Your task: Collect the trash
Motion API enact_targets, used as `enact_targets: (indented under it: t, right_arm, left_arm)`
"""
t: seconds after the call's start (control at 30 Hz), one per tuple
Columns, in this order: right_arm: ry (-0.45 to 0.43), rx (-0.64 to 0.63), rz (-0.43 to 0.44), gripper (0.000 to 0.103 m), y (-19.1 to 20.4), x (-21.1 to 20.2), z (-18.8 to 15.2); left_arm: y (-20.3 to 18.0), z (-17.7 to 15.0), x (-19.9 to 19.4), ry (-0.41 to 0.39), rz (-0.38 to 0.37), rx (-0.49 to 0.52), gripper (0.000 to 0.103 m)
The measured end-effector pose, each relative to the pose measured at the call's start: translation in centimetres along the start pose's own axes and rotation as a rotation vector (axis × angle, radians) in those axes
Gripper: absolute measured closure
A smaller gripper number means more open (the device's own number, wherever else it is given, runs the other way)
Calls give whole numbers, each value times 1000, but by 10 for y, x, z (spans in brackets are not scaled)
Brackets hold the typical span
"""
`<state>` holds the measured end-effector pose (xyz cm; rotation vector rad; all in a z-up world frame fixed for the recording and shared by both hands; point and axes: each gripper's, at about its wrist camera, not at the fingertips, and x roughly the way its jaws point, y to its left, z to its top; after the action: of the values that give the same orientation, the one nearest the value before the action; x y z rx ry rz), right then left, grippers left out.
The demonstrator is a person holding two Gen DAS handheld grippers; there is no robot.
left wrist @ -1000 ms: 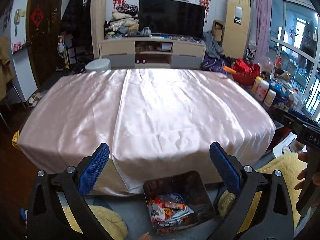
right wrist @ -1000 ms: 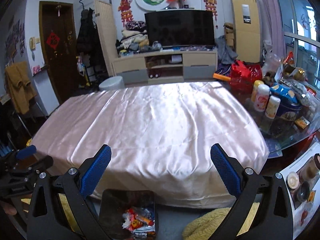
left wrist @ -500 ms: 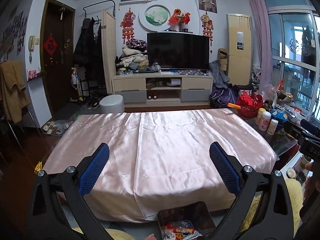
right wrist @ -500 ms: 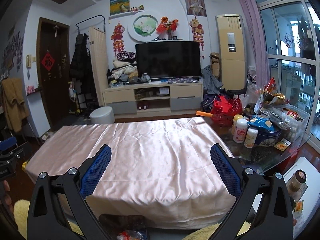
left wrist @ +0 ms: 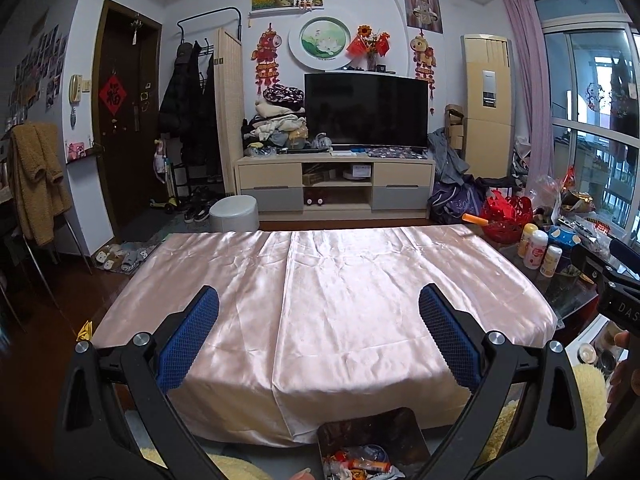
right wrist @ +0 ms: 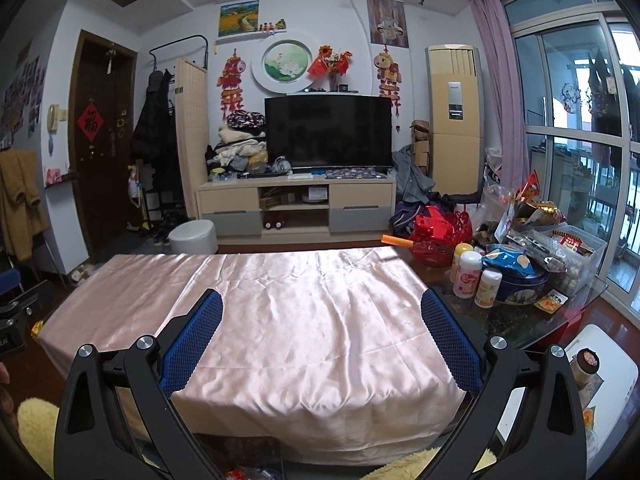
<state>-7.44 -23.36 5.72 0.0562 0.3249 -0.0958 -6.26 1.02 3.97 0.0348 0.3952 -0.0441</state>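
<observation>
A dark bin (left wrist: 372, 436) holding colourful wrappers (left wrist: 358, 464) stands on the floor at the near edge of the table covered with pink satin cloth (left wrist: 320, 288). Only its top edge shows in the right wrist view (right wrist: 244, 456). My left gripper (left wrist: 319, 306) is open and empty, held above the near side of the table. My right gripper (right wrist: 322, 308) is open and empty, level with it. The right gripper's body shows at the right edge of the left wrist view (left wrist: 612, 284). No trash shows on the cloth.
Bottles (right wrist: 466, 274), a blue tin (right wrist: 520, 280), snack bags and a red basket (right wrist: 438, 236) crowd the glass table end on the right. A grey stool (left wrist: 234, 213) and TV cabinet (left wrist: 334, 188) stand beyond the table. Yellow fluffy cushions (right wrist: 34, 428) lie by the bin.
Both grippers tilted up and drew back from the bin; the bin slid to the bottom edge of both views and the far wall came into view. Both stayed open.
</observation>
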Motion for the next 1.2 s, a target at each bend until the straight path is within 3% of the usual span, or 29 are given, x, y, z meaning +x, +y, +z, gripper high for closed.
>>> enact_targets:
  t: [1.2]
  right_arm:
    - [16, 3, 16, 3, 7, 1, 1]
  left_arm:
    - [1, 2, -3, -5, -18, 2, 8]
